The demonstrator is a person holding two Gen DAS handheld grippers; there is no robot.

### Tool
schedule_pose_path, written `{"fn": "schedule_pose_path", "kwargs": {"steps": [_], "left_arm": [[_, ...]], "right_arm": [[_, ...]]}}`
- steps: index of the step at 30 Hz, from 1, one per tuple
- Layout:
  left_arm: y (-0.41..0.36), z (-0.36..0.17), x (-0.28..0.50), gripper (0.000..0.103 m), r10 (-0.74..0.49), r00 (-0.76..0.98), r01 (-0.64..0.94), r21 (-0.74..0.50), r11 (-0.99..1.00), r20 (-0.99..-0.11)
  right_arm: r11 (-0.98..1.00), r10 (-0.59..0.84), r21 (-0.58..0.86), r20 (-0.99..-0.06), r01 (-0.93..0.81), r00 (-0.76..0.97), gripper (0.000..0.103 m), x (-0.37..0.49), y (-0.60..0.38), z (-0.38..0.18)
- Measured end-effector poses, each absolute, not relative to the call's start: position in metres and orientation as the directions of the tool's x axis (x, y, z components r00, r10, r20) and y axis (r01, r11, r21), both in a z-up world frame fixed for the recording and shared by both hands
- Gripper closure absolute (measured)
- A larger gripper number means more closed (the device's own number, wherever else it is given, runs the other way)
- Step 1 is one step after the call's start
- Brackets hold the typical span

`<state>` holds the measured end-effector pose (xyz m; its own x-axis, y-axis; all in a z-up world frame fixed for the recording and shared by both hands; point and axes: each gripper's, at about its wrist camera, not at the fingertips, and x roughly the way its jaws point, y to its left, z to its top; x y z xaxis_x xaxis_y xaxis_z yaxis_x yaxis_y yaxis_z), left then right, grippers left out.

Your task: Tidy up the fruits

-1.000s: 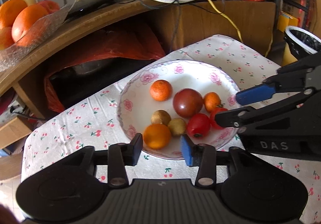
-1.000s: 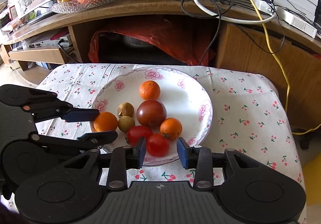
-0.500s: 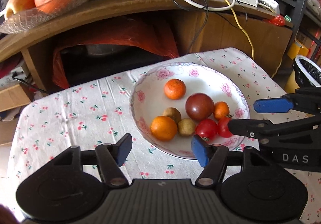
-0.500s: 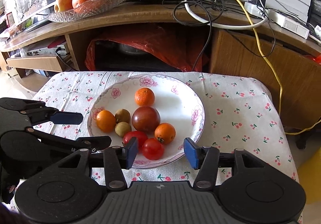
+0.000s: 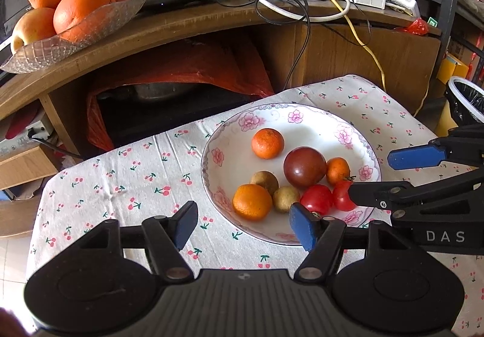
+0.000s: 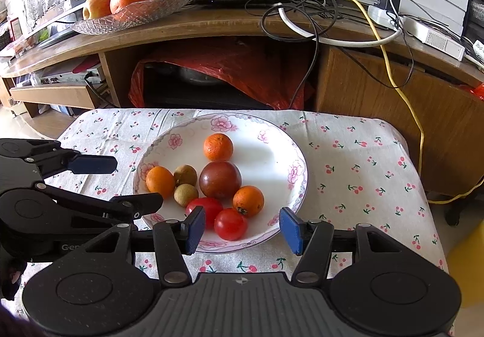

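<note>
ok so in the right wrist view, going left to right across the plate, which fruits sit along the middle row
orange → brown longan → dark purple tomato → small orange with stem

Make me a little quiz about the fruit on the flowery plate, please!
1. How many small orange fruits lie on the plate?
2. True or false: the right gripper is squeezing a red tomato.
3. Which fruit touches the big dark tomato on its far side? A) a brown longan B) an orange fruit C) a red tomato

Key:
1. Three.
2. False. Both grippers are open and hold nothing; the nearest red tomato lies free on the plate in front of the right gripper's fingers.
3. B, the far orange fruit.
</note>
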<state>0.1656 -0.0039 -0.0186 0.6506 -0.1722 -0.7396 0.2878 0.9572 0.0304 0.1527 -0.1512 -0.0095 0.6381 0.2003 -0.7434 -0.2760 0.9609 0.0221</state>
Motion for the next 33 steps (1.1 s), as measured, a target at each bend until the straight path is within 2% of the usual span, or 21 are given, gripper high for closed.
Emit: {"fn": "schedule_pose_path", "kwargs": {"steps": [11, 21, 33], "left_arm": [[-0.0050, -0.0180, 0.1640, 0.023, -0.156, 0.660, 0.285, 0.053, 0.957, -0.735], [-0.0106, -0.0163, 0.1629, 0.015, -0.089, 0.677, 0.263, 0.126, 0.957, -0.730], [-0.0037, -0.0185, 0.1675, 0.015, -0.140, 0.634, 0.261, 0.040, 0.964, -0.761]], "right_arm": [[0.963, 0.190, 0.015, -0.747, -0.270, 0.637, 0.051, 0.1525, -0.1526, -0.0112], [0.964, 0.183, 0.011, -0.749, -0.264, 0.636, 0.049, 0.1526, -0.1543, -0.0122], [0.967, 0.175, 0.008, -0.749, -0.255, 0.639, 0.047, 0.1518, -0.1563, -0.0123]]}}
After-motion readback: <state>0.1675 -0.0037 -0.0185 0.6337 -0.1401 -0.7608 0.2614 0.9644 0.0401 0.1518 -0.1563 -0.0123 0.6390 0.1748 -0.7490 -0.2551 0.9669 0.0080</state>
